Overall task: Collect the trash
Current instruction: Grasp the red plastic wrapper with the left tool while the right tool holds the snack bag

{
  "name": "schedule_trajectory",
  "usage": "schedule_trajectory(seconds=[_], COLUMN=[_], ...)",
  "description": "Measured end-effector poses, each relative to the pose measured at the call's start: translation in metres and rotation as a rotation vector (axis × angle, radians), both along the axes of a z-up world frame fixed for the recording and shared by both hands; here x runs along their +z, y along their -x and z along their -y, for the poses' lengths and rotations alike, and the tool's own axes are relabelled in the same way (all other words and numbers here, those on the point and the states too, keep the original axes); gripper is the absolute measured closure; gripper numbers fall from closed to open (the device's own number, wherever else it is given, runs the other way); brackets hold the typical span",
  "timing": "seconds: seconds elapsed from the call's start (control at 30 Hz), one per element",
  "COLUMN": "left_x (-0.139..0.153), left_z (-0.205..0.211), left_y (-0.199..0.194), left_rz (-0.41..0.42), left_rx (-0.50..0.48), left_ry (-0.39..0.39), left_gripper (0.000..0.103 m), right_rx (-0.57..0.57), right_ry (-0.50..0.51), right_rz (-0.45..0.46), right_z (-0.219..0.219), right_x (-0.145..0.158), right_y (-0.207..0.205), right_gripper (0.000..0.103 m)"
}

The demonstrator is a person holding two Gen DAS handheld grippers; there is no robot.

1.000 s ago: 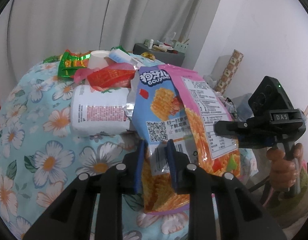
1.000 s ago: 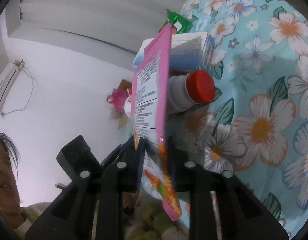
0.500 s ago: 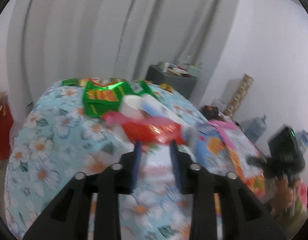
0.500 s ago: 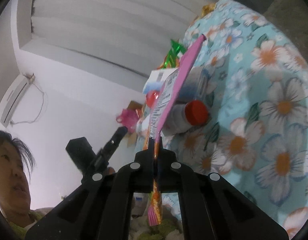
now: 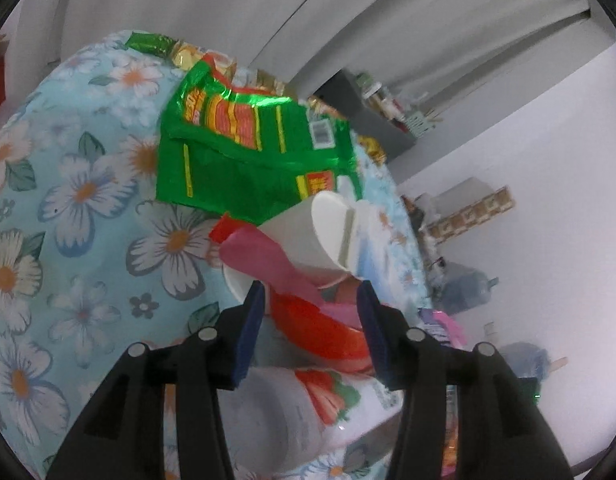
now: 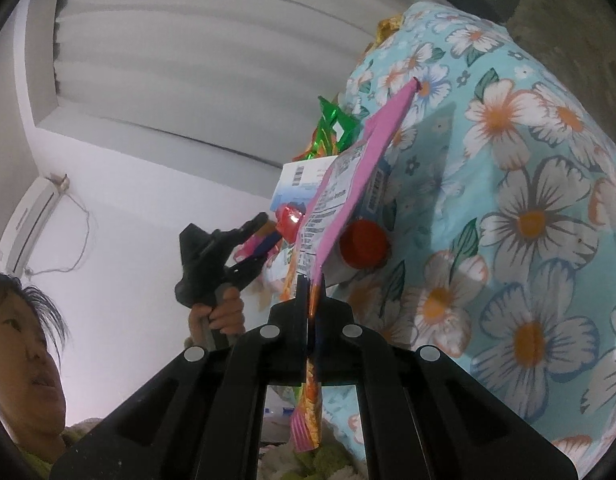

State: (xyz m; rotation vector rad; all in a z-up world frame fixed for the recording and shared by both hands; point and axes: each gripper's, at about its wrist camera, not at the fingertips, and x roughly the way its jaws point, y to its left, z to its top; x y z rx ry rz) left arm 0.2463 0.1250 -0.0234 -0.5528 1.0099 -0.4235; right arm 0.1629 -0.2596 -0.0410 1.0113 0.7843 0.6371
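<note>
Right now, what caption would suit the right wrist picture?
Right gripper shut on pink snack bag beside floral cloth.

left wrist view close over floral table (image 5: 79,184), tilted down along its tongs (image 5: 310,320) at litter pile, right wrist view low beside table (image 6: 528,208), rolled sideways, facing curtain, shared: green packet (image 5: 243,152) (image 6: 332,128), left tongs (image 6: 263,236)

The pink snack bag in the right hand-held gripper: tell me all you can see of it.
The pink snack bag is a flat, glossy film packet, pink on its back with a white panel of small print, and orange printing at its lower end. It is seen nearly edge-on, slanting up toward the floral tablecloth. The right hand-held gripper is shut on its lower part, with the bottom end hanging below the pads. Behind it lies a red-capped bottle.
</note>
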Motion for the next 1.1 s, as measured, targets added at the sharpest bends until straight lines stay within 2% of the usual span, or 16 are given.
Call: schedule_trajectory(seconds=[0.17,0.4,0.57,0.6,0.63,0.93,1.1], left_x=[-0.004,-0.007,0.000,0.002,0.004,0.029,0.039], left_z=[0.014,0.009,0.004,0.003,0.002,-0.005,-0.010], left_y=[-0.003,-0.003,0.005,0.007,0.008,0.027,0.034], left_rz=[0.000,0.002,0.045,0.059,0.067,0.199,0.237], left_rx=[-0.019,0.005,0.023,0.024,0.025,0.027,0.031], left_ry=[-0.061,-0.076,-0.085,-0.086,-0.085,-0.044,-0.018], left_gripper=[0.057,0.080,0.083,0.096,0.103,0.103,0.103], right_rx=[-0.001,-0.001,-0.001,0.000,-0.002,-0.010,-0.012], right_ry=[-0.020,-0.028,-0.026,-0.021,-0.016,0.013,0.024], right_rz=[-0.002,0.007,0.005,0.007,0.009,0.039,0.059], right_z=[0.004,0.009,0.008,0.008,0.007,-0.001,-0.005], right_x=[-0.001,-0.001,0.002,0.004,0.006,0.025,0.037], right_y=[0.005,0.009,0.011,0.012,0.012,0.016,0.019], right_gripper=[0.101,0.101,0.101,0.101,0.101,0.102,0.102])
